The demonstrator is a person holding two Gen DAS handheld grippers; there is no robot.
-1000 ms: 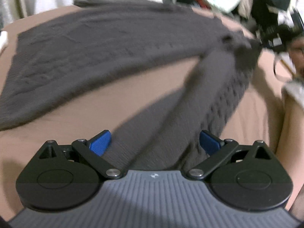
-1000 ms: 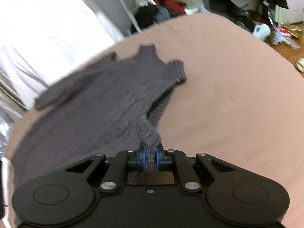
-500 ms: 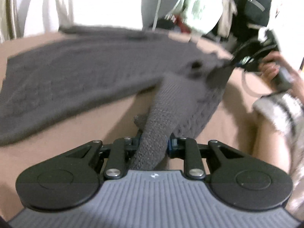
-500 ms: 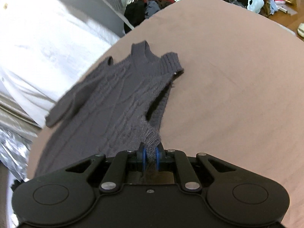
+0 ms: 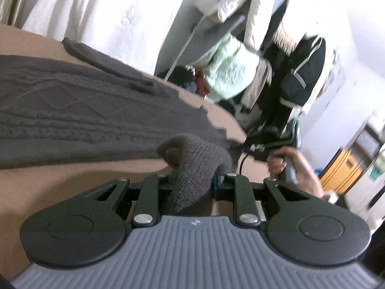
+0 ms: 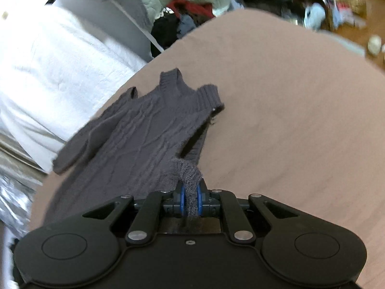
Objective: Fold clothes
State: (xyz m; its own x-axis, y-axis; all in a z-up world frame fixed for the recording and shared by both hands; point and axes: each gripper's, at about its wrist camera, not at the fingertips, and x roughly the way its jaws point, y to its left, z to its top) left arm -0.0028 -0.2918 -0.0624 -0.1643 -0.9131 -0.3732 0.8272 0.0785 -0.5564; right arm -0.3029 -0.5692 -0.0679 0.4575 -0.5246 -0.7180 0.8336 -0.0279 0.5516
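Over on the left side, the dark grey cable-knit sweater (image 5: pixel 79 118) lies spread flat across the tan-covered counter (image 5: pixel 60 185), its far sleeve (image 5: pixel 101 59) stretched out along the back edge near the white bedding (image 5: pixel 108 9). Next, the left tongs (image 5: pixel 195 180) are pinching a bunched-up sleeve end (image 5: pixel 192 161) of that sweater. Their jaws have just been closing, with the knit wadded thick between them, so they're pressed onto the fabric rather than shut all the way. The sleeve end is lifted up off the counter and folds over itself above the jaws.

Moving right in the left wrist view, you can see the person's other hand (image 5: pixel 288 166) wrapped around the handle of the second tool, with a messy pile of clothes (image 5: pixel 231 72) behind it, a pale green quilted thing on top.

From the right wrist view, the right tongs (image 6: pixel 191 201) are squeezed tight on a narrow pinch of the sweater (image 6: pixel 134 139), a little ridge of knit standing up between the blue pads (image 6: pixel 182 200). It's somewhere along the sweater's near right edge, I can't tell exactly which part. Beyond it the body runs away toward the collar (image 6: pixel 172 82) and a ribbed cuff (image 6: pixel 209 96), all flat on the counter (image 6: pixel 288 120). Way off right there's clutter on the wooden floor (image 6: pixel 356 21), too blurry to make out.
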